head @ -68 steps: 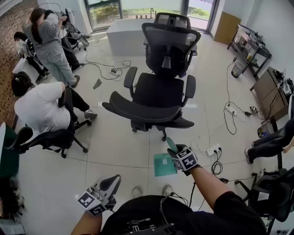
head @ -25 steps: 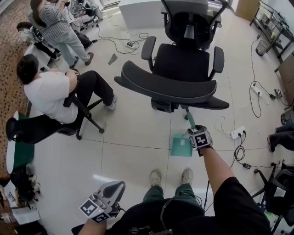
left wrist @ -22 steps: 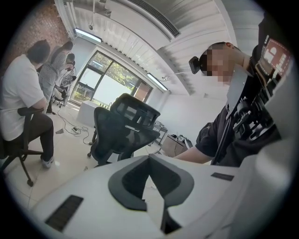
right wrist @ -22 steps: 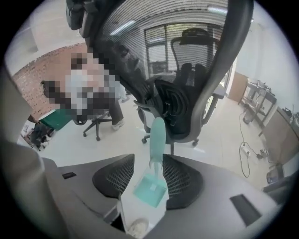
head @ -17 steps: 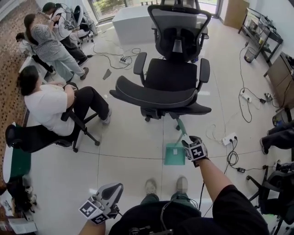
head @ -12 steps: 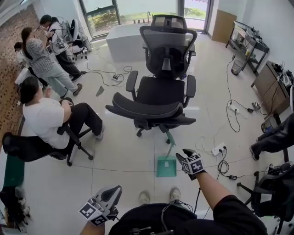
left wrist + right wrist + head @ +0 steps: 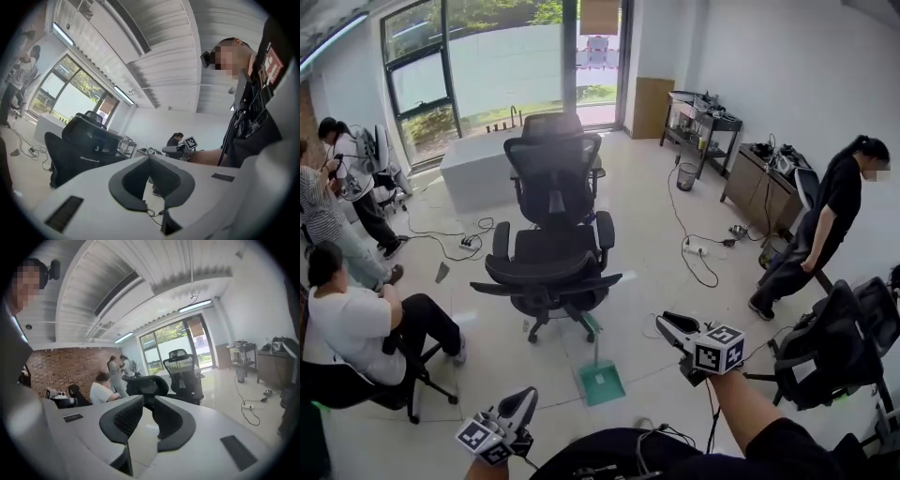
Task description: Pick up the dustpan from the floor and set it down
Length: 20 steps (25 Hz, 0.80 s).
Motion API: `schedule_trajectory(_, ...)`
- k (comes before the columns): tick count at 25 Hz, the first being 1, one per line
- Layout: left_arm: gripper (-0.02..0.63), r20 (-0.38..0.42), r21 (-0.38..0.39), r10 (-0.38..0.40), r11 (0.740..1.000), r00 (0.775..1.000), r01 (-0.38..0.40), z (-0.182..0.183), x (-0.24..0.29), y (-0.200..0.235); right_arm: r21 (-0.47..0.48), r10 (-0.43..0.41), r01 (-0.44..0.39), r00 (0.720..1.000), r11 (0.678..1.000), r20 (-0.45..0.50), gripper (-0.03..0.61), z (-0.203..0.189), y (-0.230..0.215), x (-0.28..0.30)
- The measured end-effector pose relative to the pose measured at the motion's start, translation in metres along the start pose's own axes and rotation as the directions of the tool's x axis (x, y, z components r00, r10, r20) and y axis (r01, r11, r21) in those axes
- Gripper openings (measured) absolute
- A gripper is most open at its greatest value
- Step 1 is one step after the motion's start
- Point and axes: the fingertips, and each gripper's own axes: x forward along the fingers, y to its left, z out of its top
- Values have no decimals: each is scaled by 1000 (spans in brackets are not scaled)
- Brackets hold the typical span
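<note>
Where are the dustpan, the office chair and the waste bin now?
dustpan (image 7: 602,384), head view, on the flat green pan.
office chair (image 7: 546,246), head view, on the seat cushion.
waste bin (image 7: 687,176), head view, on its side wall.

All three views share the office chair (image 7: 548,246).

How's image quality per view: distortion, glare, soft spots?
Head view: wide-angle bowing at the walls, daylight from the windows puts a sheen on the floor, dustpan sharp. Left gripper view: fisheye circle with dark corners, window very bright. Right gripper view: same fisheye, near foreground slightly soft, room evenly lit.
</note>
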Motion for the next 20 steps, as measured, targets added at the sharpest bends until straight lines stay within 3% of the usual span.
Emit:
schedule_trajectory(4, 14, 18, 26, -31, 999, 999, 30, 9, -10, -65, 18, 19, -20, 999, 1000, 33, 103, 7, 35, -80)
schedule_trajectory(7, 14, 13, 68, -39, 997, 999, 38, -10, -13, -145, -10, 48, -47, 998, 999, 29, 103, -10, 44, -156)
schedule_trajectory(11, 14, 19, 82, 16, 996, 1000, -17, -65, 0, -266, -29, 134, -133, 990, 991, 35, 103, -46, 32, -267)
schedule_trajectory(15, 14, 17, 58, 70, 996, 997, -71, -114, 19, -392, -70, 218, -221, 975, 973, -53, 103, -88, 14, -371)
schedule_trajectory(20, 14, 4, 55, 150, 987, 989, -150, -128, 5, -488, -14, 274, -276, 960, 961, -62, 103, -101, 12, -451)
